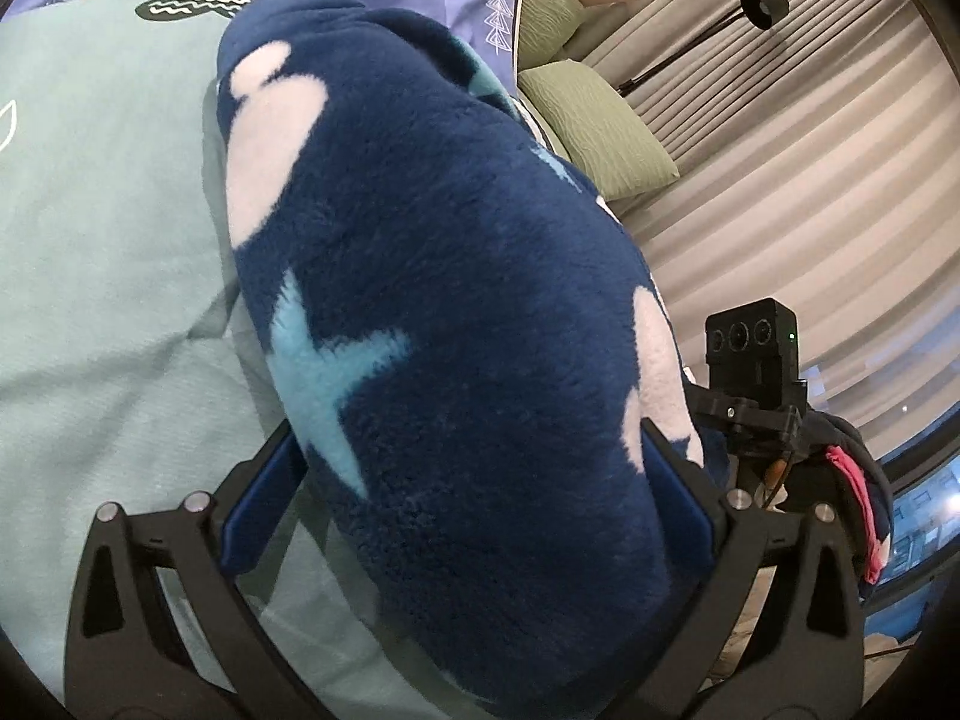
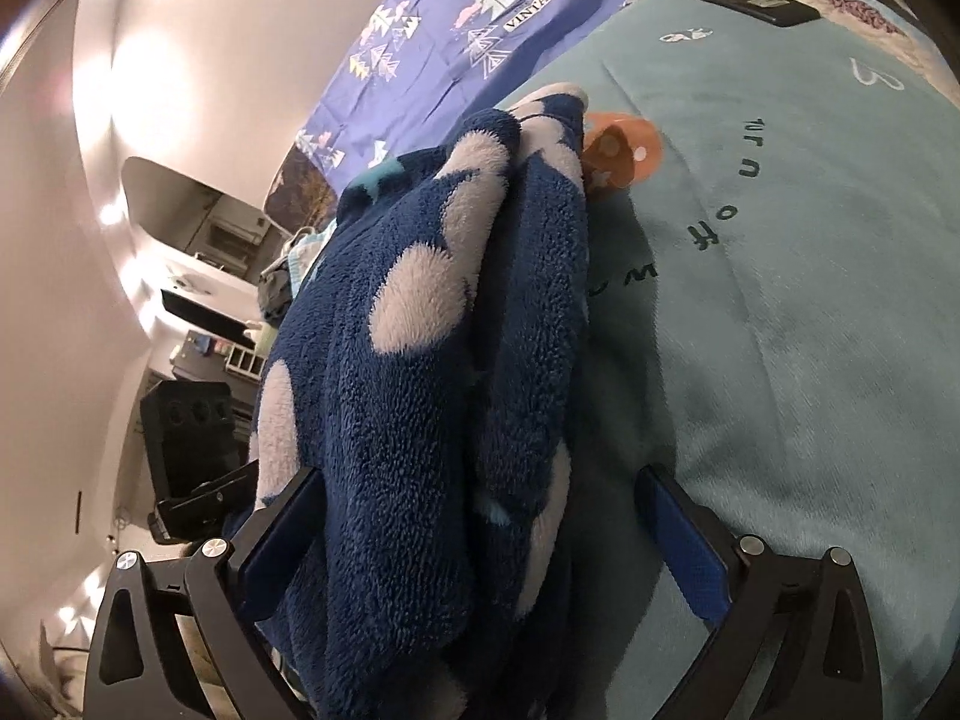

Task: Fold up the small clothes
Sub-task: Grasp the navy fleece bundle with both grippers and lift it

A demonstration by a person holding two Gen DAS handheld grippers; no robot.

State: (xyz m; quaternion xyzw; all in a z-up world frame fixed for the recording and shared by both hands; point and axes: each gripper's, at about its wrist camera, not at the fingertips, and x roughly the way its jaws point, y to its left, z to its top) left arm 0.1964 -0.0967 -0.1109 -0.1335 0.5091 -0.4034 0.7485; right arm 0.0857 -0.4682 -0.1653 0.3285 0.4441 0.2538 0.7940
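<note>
A dark blue fleece garment [image 1: 456, 300] with white and light blue patches lies bunched on a teal bedspread [image 1: 102, 228]. In the left wrist view it fills the space between the wide-spread fingers of my left gripper [image 1: 467, 432], which is open and not squeezing it. In the right wrist view the same garment [image 2: 420, 360] lies in thick folds between the fingers of my open right gripper [image 2: 480, 474]. Its left finger [image 2: 282, 540] touches the fleece. The right finger [image 2: 678, 540] stands apart from it over the bedspread [image 2: 810, 300].
An orange pacifier [image 2: 624, 147] lies just beyond the garment, and a black flat device [image 2: 756, 3] lies farther back. A purple sheet [image 2: 480, 18] printed "VINTAGE" covers the far side. Green pillows [image 1: 600, 132], a floor lamp [image 1: 762, 9] and curtains [image 1: 780, 198] are to the right.
</note>
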